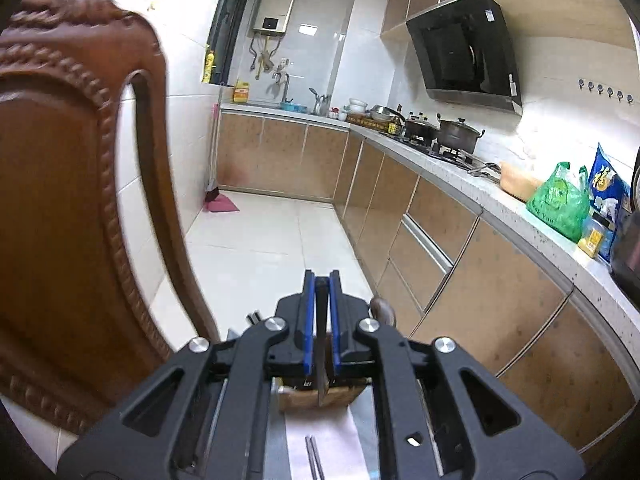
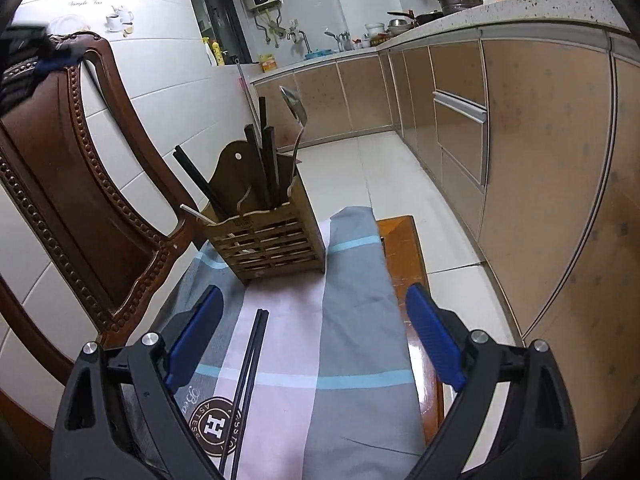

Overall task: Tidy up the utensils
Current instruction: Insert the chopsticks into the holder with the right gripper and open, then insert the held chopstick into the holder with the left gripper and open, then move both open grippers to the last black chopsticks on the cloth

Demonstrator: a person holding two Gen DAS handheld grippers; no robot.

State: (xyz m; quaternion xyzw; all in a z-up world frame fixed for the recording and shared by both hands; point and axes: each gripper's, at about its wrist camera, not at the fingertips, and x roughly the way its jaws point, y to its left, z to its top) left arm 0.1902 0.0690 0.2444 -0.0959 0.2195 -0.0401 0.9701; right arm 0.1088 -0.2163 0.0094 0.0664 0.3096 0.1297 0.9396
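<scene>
In the left wrist view my left gripper (image 1: pixel 321 288) is shut on a slim utensil (image 1: pixel 322 376) with a black upper part and a metal end pointing down. It hangs just above the wooden utensil holder (image 1: pixel 320 396). In the right wrist view that slatted holder (image 2: pixel 268 240) stands on a striped cloth (image 2: pixel 352 320). It holds black chopsticks (image 2: pixel 266 160) and a metal spoon (image 2: pixel 294 108). My right gripper (image 2: pixel 316 300) is wide open, low over the cloth. A loose pair of black chopsticks (image 2: pixel 248 380) lies between its fingers, untouched.
A carved brown chair back (image 2: pixel 80 184) rises close on the left, also seen in the left wrist view (image 1: pixel 80 200). The cloth covers a small wooden table (image 2: pixel 404 248). Kitchen cabinets (image 2: pixel 540 160) and a countertop (image 1: pixel 500 200) with pots and bags run along the right.
</scene>
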